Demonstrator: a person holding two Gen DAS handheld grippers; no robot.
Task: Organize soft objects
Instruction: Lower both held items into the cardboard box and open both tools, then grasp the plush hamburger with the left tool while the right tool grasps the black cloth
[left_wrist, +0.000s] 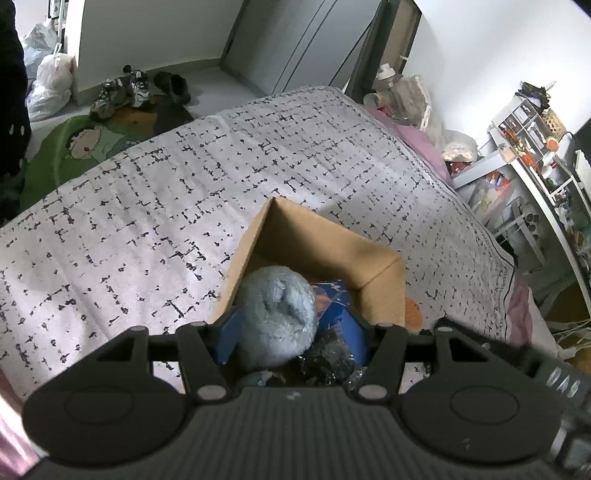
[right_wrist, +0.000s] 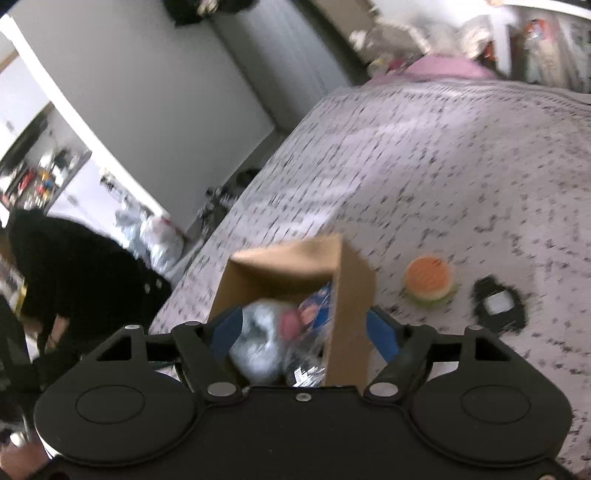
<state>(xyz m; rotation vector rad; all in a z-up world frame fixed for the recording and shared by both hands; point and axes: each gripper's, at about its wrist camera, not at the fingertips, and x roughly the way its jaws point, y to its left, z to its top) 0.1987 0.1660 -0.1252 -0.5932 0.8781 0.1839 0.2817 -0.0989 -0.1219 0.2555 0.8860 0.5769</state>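
A brown cardboard box (left_wrist: 380, 284) is seen standing open on the bed (left_wrist: 147, 206), which is covered by a white quilt with black dashed print. Inside the box, a fluffy pale-blue plush (left_wrist: 277, 314) is lodged beside a crinkled blue packet (left_wrist: 332, 295). The left gripper (left_wrist: 291, 332) is spread apart around the plush. The right gripper (right_wrist: 303, 332) is parted astride the box's right wall. A round burger-shaped toy (right_wrist: 428, 280) lies right of the box. Cluttered shelving (left_wrist: 532, 147) is noted beyond the bed.
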